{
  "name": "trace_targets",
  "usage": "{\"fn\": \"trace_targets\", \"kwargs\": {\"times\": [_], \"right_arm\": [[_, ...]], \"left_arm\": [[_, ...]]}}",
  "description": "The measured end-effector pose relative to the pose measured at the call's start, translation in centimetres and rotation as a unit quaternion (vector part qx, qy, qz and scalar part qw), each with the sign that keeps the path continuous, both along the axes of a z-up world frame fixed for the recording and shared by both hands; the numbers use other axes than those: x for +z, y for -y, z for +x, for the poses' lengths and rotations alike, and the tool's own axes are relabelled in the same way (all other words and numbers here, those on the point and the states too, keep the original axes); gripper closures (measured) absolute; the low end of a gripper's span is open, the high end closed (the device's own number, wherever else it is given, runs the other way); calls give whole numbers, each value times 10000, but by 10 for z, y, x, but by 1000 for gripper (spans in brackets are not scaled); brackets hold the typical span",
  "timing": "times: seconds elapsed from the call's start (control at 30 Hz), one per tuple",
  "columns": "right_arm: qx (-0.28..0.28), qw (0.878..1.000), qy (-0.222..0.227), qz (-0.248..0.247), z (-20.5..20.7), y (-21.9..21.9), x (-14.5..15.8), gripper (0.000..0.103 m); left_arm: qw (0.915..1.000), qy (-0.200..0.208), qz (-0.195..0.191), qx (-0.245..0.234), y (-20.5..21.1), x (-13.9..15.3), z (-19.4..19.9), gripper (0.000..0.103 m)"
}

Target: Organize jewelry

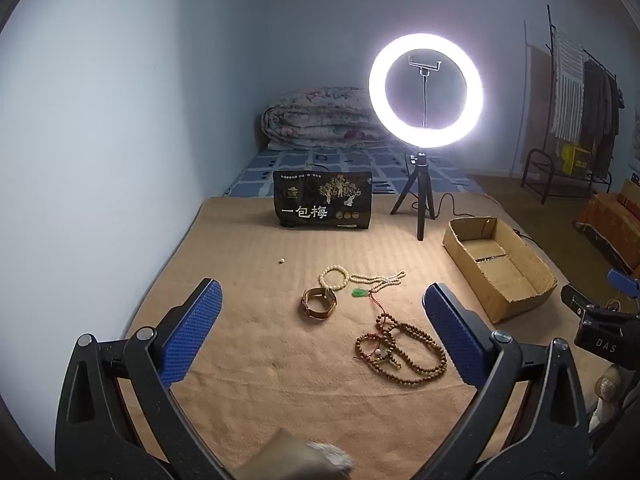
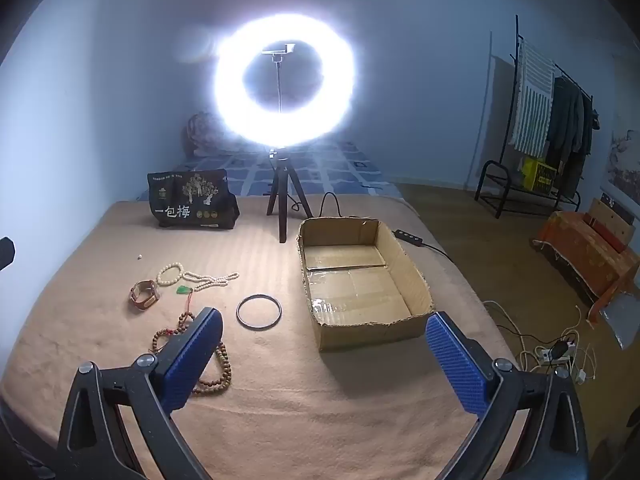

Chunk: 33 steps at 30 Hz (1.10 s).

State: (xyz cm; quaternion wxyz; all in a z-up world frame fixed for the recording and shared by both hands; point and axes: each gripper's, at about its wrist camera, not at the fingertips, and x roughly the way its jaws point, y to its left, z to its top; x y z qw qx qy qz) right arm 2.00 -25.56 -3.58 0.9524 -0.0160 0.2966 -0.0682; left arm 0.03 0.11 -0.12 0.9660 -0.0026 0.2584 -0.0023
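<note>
Jewelry lies on a tan blanket: a cream bead bracelet, a cream bead necklace with a green pendant, a brown watch and brown wooden bead strings. The right wrist view also shows a dark bangle lying flat left of an empty open cardboard box. My left gripper is open and empty, above and short of the jewelry. My right gripper is open and empty, its left finger over the brown beads.
A lit ring light on a tripod and a black snack bag stand at the blanket's far end. A small loose bead lies apart. A folded quilt is behind. Cables and a power strip lie on the floor at right.
</note>
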Motion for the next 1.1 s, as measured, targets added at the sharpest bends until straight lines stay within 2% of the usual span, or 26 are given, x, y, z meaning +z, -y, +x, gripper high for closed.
{"fn": "trace_targets", "kwargs": {"times": [0.27,0.3,0.57,0.6,1.1], "right_arm": [[-17,10000,-28,13,0,-1,0,0],[-18,10000,-30,14,0,0,0,0],[1,10000,2,-18,-1,-1,1,0],[2,10000,4,-15,-1,-1,1,0],[6,10000,-6,1,-2,0,2,0]], "left_arm": [[9999,56,127,-16,-3,-1,-3,0],[10000,26,96,-2,0,8,-2,0],[9999,18,122,-7,1,13,-5,0],[9999,47,112,-12,0,6,-4,0],[9999,38,118,-12,2,5,-3,0]]}}
